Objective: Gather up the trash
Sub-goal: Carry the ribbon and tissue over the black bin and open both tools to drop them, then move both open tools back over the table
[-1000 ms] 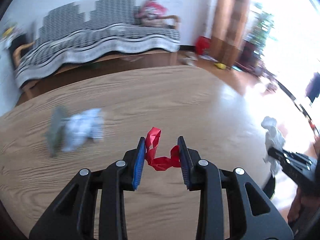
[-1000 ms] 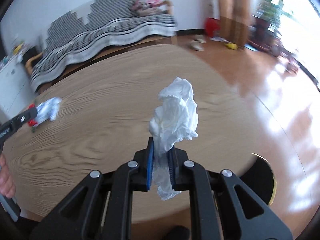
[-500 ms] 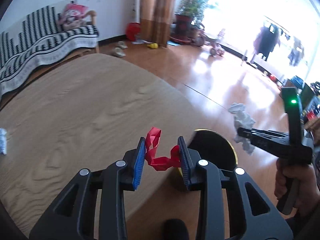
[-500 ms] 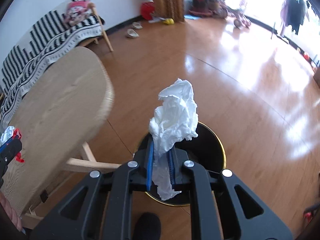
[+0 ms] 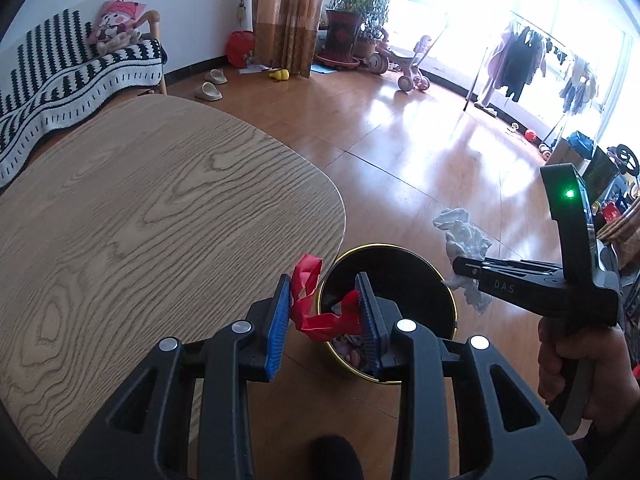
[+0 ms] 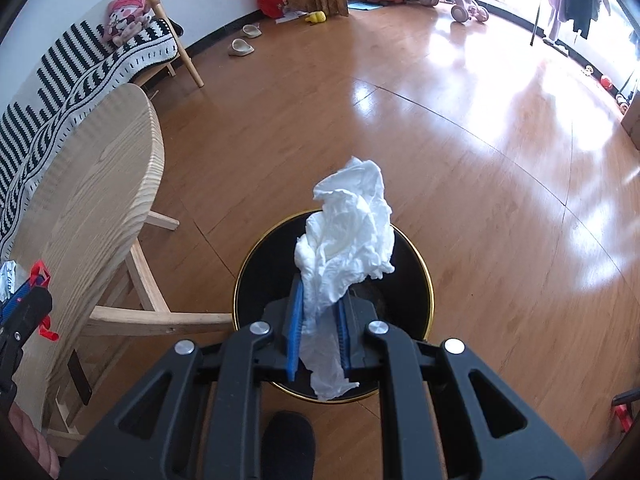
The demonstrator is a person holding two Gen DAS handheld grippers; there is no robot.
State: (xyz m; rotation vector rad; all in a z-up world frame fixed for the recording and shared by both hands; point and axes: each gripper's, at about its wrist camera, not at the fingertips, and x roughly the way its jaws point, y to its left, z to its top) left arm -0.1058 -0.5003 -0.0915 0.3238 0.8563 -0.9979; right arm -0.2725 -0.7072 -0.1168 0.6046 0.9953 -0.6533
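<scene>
Over the black bin (image 6: pixel 412 280) on the floor beside the tabletop (image 5: pixel 140 220), both hands are at the drop-off step, I'd say. Right tongs (image 6: pixel 319 334) are just starting to spread, white tissue wad (image 6: pixel 348 240) between the pads and hanging right above the bin mouth. Left tongs (image 5: pixel 323 312) are pinching a red ribbon scrap (image 5: pixel 316 312) at the bin's near rim. Next up, probably: let the tissue fall, then nudge the ribbon further over the opening before releasing.

One red wrapper (image 5: pixel 316 312), one white tissue (image 6: pixel 346 248), one black bin (image 6: pixel 416 276), two slippers (image 5: pixel 212 84).
</scene>
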